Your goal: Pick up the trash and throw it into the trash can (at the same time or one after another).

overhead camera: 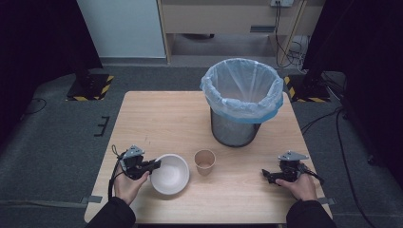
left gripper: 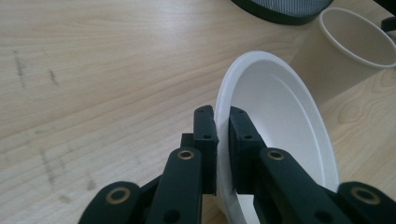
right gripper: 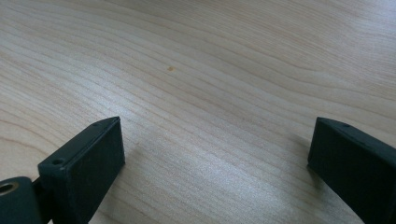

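Closest to my lens, the left claw (left gripper: pixel 223 140) is clamped on the near rim of the white bowl (left gripper: pixel 280 121), one jaw inside the wall and one outside, so I can carry it by its edge. In the high view the bowl (overhead camera: pixel 169 173) sits lower centre on the counter (overhead camera: pixel 166 118), mouth facing up and tipped slightly, beside the paper cup (overhead camera: pixel 205 161); being round, it has no long axis. The right claw (overhead camera: pixel 271 175) rests released, jaws wide over bare wood, probably waiting its turn.

white bowl (overhead camera: pixel 169 174) | empty, upright | front-left tabletop, rim clamped, just beside paper cup (overhead camera: pixel 205 162)
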`<action>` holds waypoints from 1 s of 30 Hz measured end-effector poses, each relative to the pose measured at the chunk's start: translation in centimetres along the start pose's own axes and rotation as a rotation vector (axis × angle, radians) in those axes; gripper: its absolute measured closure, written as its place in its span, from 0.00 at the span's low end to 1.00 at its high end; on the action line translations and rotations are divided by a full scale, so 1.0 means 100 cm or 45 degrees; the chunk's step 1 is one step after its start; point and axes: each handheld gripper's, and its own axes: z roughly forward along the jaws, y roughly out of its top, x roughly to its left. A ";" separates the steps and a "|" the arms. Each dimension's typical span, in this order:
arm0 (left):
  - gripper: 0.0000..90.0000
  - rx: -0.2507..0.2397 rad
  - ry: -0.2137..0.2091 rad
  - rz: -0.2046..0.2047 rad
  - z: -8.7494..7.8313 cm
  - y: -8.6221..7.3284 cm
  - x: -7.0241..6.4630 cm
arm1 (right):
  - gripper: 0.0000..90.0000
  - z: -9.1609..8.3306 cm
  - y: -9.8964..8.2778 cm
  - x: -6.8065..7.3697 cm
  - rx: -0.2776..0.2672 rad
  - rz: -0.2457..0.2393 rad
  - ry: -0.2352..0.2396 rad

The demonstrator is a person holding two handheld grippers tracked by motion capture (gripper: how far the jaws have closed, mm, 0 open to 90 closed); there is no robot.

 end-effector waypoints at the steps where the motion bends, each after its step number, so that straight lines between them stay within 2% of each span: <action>1: 0.92 -0.011 0.002 -0.003 -0.001 0.001 0.001 | 0.04 0.000 0.000 0.000 0.000 0.000 0.000; 11: 0.92 -0.149 0.032 -0.033 -0.020 0.008 0.010 | 0.04 0.000 0.000 0.000 0.000 0.000 0.000; 17: 0.92 -0.203 0.039 -0.059 -0.029 0.011 0.016 | 0.04 0.000 0.000 0.000 0.000 -0.001 0.000; 21: 0.92 -0.238 0.037 -0.060 -0.035 0.013 0.016 | 0.04 0.000 0.000 0.000 0.000 -0.001 0.000; 30: 0.92 -0.361 0.054 -0.053 -0.055 0.024 0.017 | 0.04 0.000 0.000 0.000 0.000 -0.003 0.002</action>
